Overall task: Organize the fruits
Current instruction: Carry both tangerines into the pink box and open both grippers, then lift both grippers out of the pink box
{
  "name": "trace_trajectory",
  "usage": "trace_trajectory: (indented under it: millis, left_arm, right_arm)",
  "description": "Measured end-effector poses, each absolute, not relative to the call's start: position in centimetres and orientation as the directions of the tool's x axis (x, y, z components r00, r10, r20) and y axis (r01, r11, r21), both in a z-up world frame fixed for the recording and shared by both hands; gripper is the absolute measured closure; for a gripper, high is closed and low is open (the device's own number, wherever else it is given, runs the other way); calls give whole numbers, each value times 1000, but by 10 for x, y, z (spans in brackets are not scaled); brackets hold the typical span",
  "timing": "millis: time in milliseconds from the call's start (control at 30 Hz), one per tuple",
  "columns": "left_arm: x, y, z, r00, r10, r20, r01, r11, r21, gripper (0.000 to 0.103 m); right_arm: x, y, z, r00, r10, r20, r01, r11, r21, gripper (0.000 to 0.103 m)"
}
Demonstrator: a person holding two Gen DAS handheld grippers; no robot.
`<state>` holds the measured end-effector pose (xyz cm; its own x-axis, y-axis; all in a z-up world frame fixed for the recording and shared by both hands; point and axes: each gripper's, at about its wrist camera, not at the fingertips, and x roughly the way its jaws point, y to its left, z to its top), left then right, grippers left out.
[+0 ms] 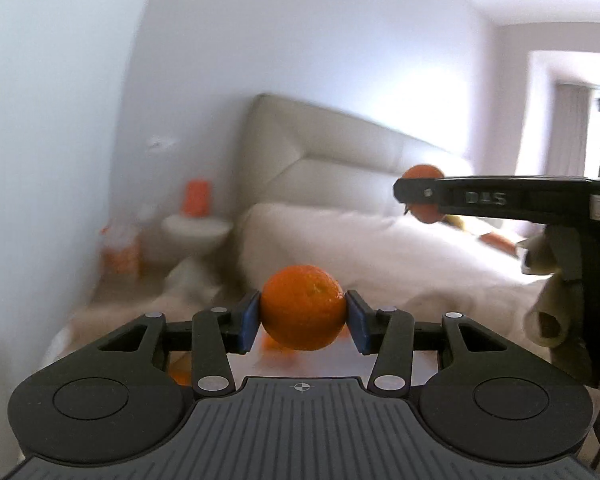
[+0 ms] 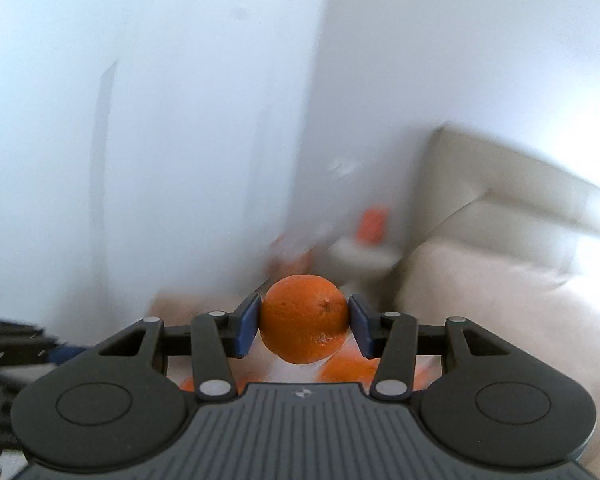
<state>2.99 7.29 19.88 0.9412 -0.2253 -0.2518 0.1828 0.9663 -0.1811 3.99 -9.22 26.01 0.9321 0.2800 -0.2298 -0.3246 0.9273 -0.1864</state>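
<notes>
Your left gripper (image 1: 303, 316) clamps a round orange fruit (image 1: 303, 312) between its blue pads, clear of the surface. Your right gripper (image 2: 303, 318) pinches a second round orange (image 2: 304, 318), stem dimple facing you. Below both jaws, blurred orange shapes are unreadable. Beyond lie a pale bed (image 1: 380, 264) and white wall (image 1: 60, 120).

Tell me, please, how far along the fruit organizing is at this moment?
Nothing visibly sorted yet. In hand: the left hand-held gripper is clamped on an orange, and the right hand-held gripper grips a second orange, both lifted clear. Left to do: blurred orange fruit lies below the right one, so more apparently remains, and the two held oranges need placing; no container is visible.
</notes>
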Motion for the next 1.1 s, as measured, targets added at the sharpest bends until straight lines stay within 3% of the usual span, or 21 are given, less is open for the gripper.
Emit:
trace_trajectory:
  millis: [67,167,267,500,700,900,1100]
  left_arm:
    - [54,53,201,920,-288,-267,239,950,-198,52]
    - [98,18,175,844,-387,-372,307,916,-257,52]
    - [138,-22,129,738,-433,-517,329,900,-284,52]
    - [178,-76,54,554,-422,-717,352,900,-258,53]
    - [168,-77,50,566,-411,-715,367,902,-229,55]
    - [165,-64,53,595,-417,-687,370,901,-226,55]
    - [137,-57,72,668,-422,-613,364,904,-225,55]
  right_arm:
    - [57,-116,281,949,204,-239,-249,952,-178,55]
    - [79,-152,282,948,117,-297,-170,972,-160,55]
    - [103,-177,252,919,58,-390,-128,979,-157,55]
    - [170,-207,164,741,41,-670,-92,995,-40,55]
    - [186,-203,108,596,14,-803,-121,990,-73,55]
    - [200,-212,91,473,100,-876,-114,992,52,54]
    - [178,-192,121,626,27,-779,-97,994,-43,44]
